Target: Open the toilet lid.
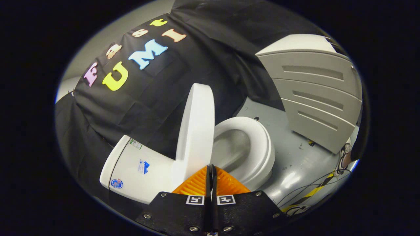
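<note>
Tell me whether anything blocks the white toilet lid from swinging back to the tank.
Nothing visible does. The white plastic toilet lid stands nearly upright, clear space between it and the white tank. The closed tool sits just before the lid's lower edge.

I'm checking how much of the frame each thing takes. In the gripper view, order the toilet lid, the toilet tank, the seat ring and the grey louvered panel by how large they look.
1. Grey louvered panel.
2. Toilet tank and toilet lid: too alike to rank; the lid stands raised, seen partly edge-on.
3. Seat ring.
The shut gripper sits just before the lid, and the fisheye distorts sizes.
</note>
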A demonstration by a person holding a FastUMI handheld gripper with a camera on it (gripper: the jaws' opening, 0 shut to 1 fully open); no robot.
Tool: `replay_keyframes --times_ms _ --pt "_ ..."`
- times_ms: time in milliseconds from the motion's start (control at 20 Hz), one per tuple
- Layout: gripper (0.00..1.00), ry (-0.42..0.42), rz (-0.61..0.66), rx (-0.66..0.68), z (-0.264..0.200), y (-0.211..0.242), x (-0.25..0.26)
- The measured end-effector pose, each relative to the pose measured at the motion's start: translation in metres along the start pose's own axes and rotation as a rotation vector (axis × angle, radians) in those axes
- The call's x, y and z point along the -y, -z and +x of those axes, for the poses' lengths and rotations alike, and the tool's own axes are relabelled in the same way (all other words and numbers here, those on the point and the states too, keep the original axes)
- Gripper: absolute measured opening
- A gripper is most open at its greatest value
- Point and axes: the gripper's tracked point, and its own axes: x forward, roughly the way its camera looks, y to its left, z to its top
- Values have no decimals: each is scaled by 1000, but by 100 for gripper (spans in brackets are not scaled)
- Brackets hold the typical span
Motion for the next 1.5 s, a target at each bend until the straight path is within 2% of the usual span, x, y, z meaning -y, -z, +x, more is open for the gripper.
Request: replay_keyframes --times_ms 950,1050,1300,1500 --pt "0 71 -388 88 -25 -11 -83" --pt "0 67 -418 102 -29 -11 -95" --pt "0 69 -587 146 -34 -8 -124" --pt "0 52 -657 164 -38 -5 -145"
